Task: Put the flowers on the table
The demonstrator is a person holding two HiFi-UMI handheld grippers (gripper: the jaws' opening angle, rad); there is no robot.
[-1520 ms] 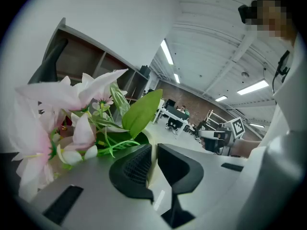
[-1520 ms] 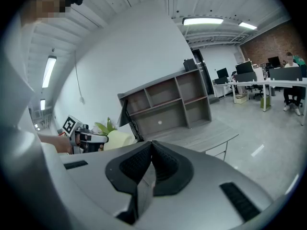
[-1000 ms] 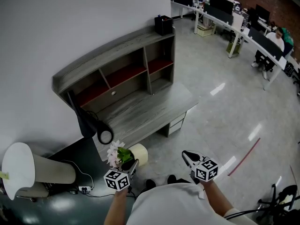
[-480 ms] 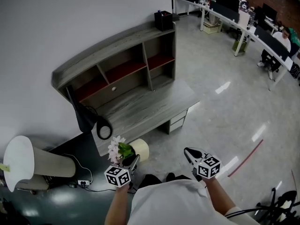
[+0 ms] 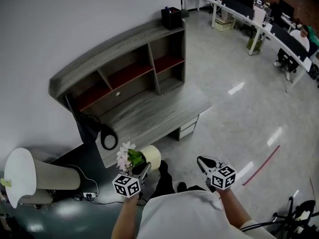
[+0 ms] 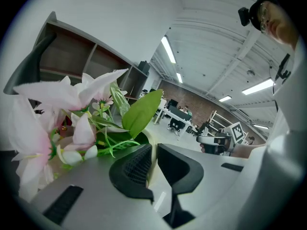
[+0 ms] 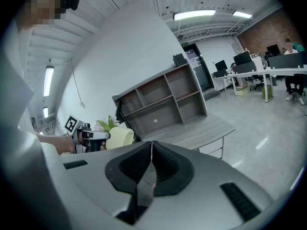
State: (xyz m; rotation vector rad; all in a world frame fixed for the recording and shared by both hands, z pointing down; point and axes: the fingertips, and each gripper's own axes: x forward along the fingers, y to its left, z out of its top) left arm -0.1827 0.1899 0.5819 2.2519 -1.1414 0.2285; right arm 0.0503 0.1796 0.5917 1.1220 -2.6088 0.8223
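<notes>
A cream pot (image 5: 150,156) of pink flowers (image 5: 123,156) with green leaves hangs in the air just off the near corner of the grey desk (image 5: 154,114). My left gripper (image 5: 143,168) is shut on the pot's rim; in the left gripper view the rim (image 6: 149,139) runs between the two pads, with the flowers (image 6: 62,111) to the left. My right gripper (image 5: 202,162) is held level to the right, shut with nothing in it (image 7: 151,148). From the right gripper view the pot (image 7: 120,137) and the left gripper (image 7: 90,136) show at the left.
The desk carries a shelf unit (image 5: 124,68) against the white wall, with a black box (image 5: 170,17) on top. A black desk lamp (image 5: 102,133) stands at its left end. A white floor lamp (image 5: 20,176) is lower left. Office desks with a seated person (image 5: 299,39) lie far right.
The person has stepped closer to the desk, one leg now forward under the pot. Both grippers keep their hold and spacing; the pot has drifted slightly toward the desk.
</notes>
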